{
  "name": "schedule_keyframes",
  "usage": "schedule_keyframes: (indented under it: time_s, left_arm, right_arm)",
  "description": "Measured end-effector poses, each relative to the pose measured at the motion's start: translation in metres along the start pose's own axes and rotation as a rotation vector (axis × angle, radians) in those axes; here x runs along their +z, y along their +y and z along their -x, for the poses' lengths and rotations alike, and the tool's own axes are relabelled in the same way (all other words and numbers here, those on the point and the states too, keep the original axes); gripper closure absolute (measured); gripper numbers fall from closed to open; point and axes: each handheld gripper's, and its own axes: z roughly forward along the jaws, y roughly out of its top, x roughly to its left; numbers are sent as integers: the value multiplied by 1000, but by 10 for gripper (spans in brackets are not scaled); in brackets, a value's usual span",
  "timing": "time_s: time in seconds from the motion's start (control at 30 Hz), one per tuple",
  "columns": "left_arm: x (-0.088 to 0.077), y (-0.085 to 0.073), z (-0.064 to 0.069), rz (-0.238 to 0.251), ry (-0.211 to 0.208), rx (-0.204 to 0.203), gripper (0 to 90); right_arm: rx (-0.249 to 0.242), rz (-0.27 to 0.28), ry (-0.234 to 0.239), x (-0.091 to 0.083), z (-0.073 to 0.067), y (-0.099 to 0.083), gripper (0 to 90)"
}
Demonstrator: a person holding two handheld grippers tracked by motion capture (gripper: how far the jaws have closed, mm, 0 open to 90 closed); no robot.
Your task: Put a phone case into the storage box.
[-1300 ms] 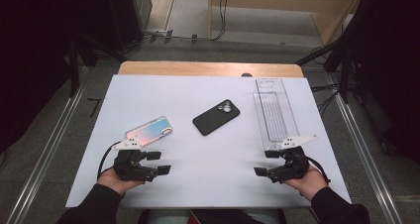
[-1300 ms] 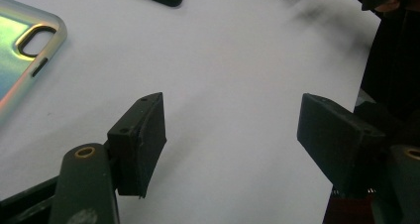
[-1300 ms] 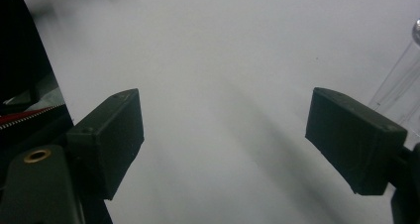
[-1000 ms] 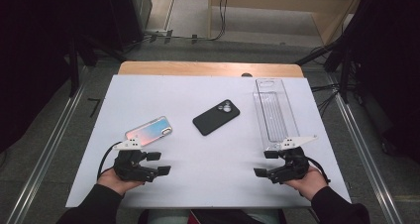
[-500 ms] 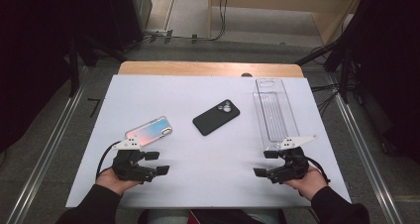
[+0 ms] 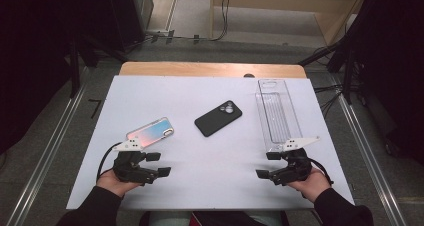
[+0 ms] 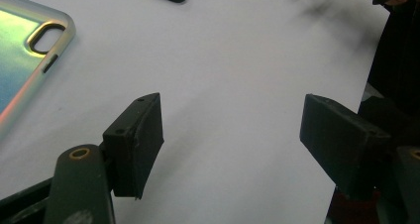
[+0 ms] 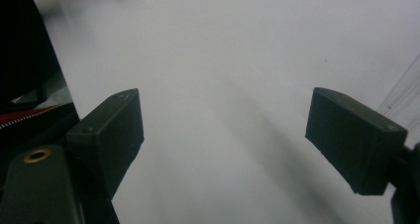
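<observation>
On the table [image 6: 210, 186], the phone [image 6: 218, 118] lies between case [image 6: 150, 133] and tray [image 6: 276, 114].

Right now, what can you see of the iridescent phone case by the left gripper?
The iridescent phone case lies flat on the white table, tilted diagonally, just beyond the left gripper. Its face shimmers pink to blue-green, with a silvery rim and a rounded camera cutout at one corner. Looks like glossy plastic. Nothing touches it except the table.

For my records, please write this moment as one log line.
left gripper: open, beside iridescent case | right gripper: open, near clear tray
</observation>
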Motion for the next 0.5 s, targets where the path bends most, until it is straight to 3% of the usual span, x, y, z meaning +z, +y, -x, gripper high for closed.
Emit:
schedule_keyframes:
  time_s: [0.33,0.5]
  left_arm:
    - [0,0,0,0,1,6,251]
    - [-7,2,-3,35,24,-3,248]
  right_arm:
    - [6,-7,0,1,0,0,132]
    - [3,-8,-1,1,0,0,132]
